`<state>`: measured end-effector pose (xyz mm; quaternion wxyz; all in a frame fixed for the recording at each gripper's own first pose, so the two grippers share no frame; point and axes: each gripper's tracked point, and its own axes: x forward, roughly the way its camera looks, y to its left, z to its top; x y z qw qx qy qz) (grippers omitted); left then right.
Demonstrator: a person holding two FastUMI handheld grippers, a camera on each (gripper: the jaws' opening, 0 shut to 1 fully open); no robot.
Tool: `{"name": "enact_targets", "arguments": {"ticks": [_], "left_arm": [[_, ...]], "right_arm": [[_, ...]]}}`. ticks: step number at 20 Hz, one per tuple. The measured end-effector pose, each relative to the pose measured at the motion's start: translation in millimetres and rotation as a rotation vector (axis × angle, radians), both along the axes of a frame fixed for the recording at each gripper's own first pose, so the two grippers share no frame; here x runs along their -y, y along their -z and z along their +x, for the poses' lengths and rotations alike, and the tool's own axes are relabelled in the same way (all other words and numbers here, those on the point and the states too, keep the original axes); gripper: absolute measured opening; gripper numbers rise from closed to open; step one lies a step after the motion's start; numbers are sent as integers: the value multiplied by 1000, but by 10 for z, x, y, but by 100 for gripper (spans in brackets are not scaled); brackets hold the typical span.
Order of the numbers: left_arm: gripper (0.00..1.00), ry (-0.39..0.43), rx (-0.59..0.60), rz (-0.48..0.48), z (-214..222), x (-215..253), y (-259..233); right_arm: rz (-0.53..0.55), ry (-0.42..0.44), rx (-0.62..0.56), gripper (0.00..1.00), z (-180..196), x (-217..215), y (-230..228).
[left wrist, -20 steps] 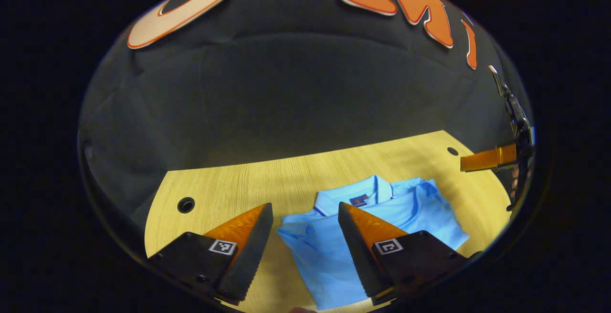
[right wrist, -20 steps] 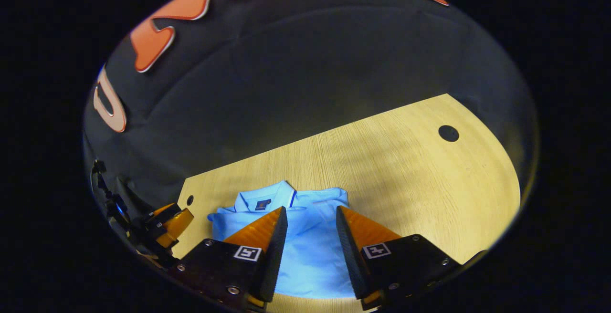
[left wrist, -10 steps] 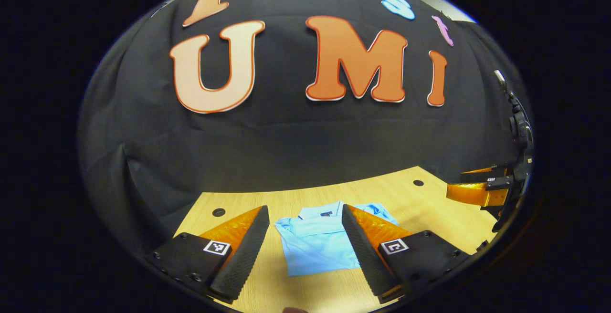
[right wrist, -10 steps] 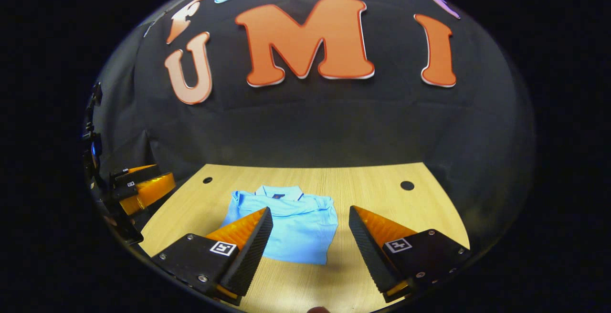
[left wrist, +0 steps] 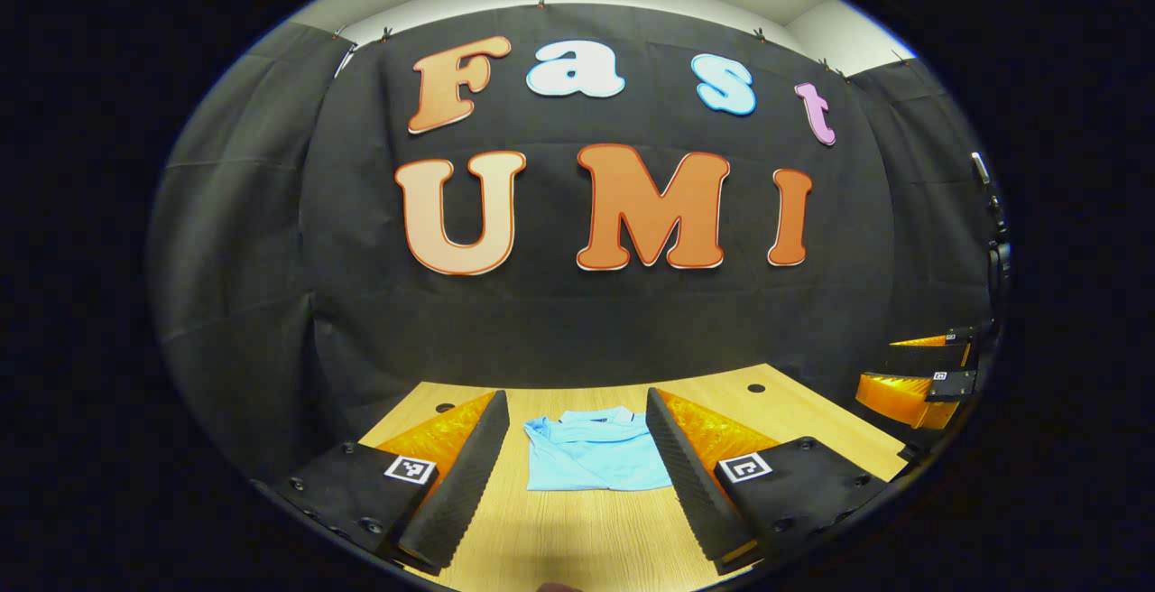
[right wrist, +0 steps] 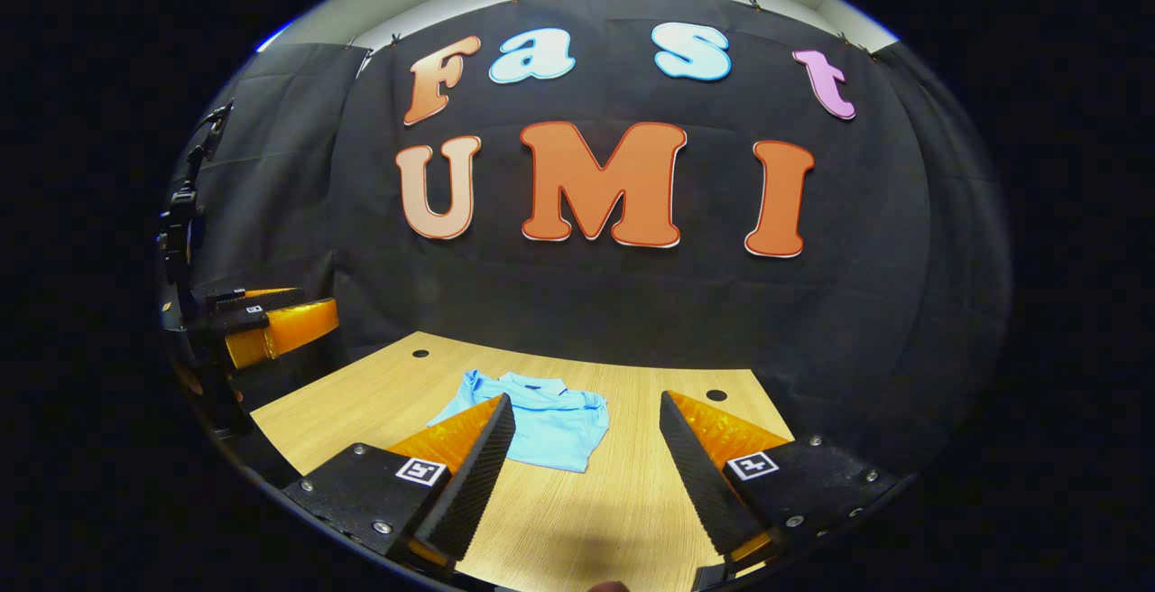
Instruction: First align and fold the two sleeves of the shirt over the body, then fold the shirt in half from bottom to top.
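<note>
Shirt of light blue cloth [left wrist: 595, 457], seemingly already folded compact, is seen lying collar-away on the pale wooden table [left wrist: 812, 411], well ahead of both grippers; left gripper [left wrist: 573, 448] and right gripper [right wrist: 586, 448] are held spread, grasping nothing, roughly equally near.

One folded shirt [left wrist: 595, 455]; one table [left wrist: 577, 529]; two tools, left tool [left wrist: 577, 475], right tool [right wrist: 582, 475].

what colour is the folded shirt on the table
Light blue shirt, seen best in the left gripper view.
</note>
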<state>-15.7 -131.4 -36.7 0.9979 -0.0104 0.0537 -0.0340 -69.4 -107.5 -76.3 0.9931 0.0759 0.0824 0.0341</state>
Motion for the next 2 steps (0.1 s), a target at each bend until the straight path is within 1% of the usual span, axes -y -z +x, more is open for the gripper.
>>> {"name": "enact_targets", "arguments": {"ticks": [2], "left_arm": [[99, -10, 46, -1, -176, 19, -154]], "right_arm": [[-5, 5, 33, 97, -135, 26, -112]]}}
